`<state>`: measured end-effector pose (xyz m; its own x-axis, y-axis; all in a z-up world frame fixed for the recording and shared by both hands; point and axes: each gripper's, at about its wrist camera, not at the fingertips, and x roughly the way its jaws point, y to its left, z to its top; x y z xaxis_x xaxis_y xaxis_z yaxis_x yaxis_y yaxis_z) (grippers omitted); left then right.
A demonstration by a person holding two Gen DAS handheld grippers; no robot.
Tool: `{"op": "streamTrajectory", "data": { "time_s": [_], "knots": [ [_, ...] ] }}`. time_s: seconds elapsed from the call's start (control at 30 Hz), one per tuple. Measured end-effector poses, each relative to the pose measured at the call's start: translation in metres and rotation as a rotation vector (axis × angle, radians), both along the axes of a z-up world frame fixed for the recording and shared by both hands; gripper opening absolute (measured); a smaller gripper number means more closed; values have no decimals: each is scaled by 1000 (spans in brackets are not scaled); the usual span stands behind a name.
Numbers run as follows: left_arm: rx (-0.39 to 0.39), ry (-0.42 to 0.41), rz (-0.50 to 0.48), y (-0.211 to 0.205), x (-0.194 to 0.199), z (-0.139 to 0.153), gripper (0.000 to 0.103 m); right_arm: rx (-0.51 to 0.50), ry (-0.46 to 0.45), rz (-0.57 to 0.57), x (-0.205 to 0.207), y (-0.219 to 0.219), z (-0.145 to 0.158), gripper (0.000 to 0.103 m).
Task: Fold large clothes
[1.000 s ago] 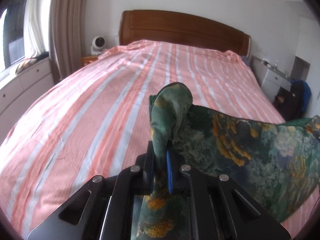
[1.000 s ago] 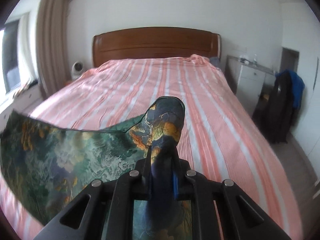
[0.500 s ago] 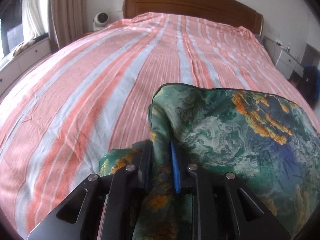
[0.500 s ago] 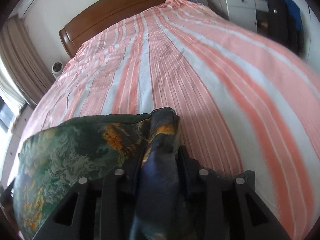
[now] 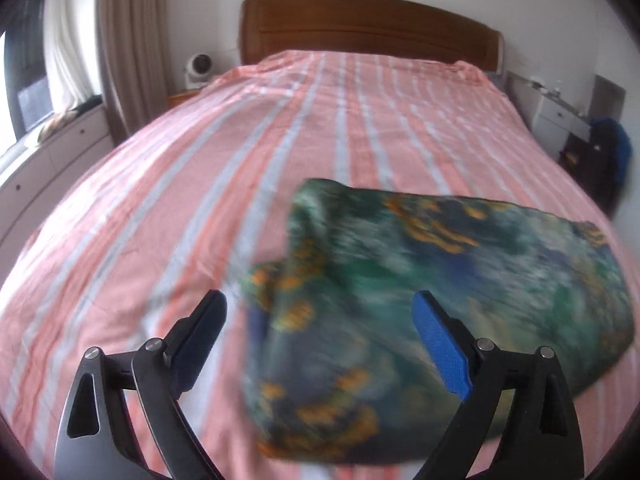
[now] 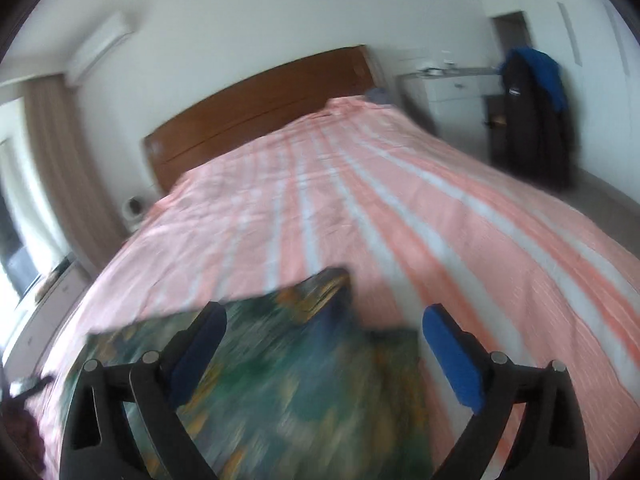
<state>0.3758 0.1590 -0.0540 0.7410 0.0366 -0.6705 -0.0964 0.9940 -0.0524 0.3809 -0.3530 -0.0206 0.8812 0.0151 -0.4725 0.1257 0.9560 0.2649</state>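
Left tool [image 5: 320, 312] jaws opening, wide apart; the green floral garment [image 5: 440, 300] lies between and beyond them, pads not touching it. Right tool [image 6: 320, 320] jaws opening too, spread wide, garment [image 6: 288, 380] between them, nothing gripped. Both views motion-blurred.

Garment sits on the bed [image 5: 200, 184], a pink and grey striped cover, at the near end: lower centre to right in the left wrist view, lower left to centre in the right wrist view. Whether it lies fully flat, cannot tell.

Wooden headboard [image 5: 368, 28] at top centre. Small white fan [image 5: 198, 66] upper left, beside the curtain [image 5: 128, 40]. Dark and blue clothes [image 6: 532, 112] hang upper right, near a white dresser [image 6: 452, 84].
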Motion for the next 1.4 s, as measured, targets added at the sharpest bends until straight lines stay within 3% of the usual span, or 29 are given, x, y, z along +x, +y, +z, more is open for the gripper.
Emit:
{"op": "streamTrajectory", "data": {
  "time_s": [0.17,0.3,0.4,0.5,0.67,0.77,0.83,0.97,1.4],
  "knots": [
    [-88,41,-177,-72,-42,0,95,-35,97,203,-78,51,-33,98],
    [-67,100,-297,-118,-82,-8,95,-131,164,298,-136,75,-61,98],
    [-28,116,-312,-139,-115,-22,97,-277,190,337,-167,88,-81,98],
    [-5,116,-272,-147,-133,-44,97,-411,174,292,-187,92,-103,98],
    [28,82,-169,-154,-138,-82,97,-371,188,240,-183,78,-118,98],
    [32,111,-148,-153,-133,-104,99,-378,212,236,-181,72,-129,98],
    [19,74,-150,-150,-135,-114,103,-347,231,238,-182,68,-137,98],
    [27,27,-150,-152,-140,-119,103,-301,231,235,-175,61,-144,103],
    [47,18,-141,-153,-150,-121,103,-314,222,234,-172,62,-151,103]
  ]
}}
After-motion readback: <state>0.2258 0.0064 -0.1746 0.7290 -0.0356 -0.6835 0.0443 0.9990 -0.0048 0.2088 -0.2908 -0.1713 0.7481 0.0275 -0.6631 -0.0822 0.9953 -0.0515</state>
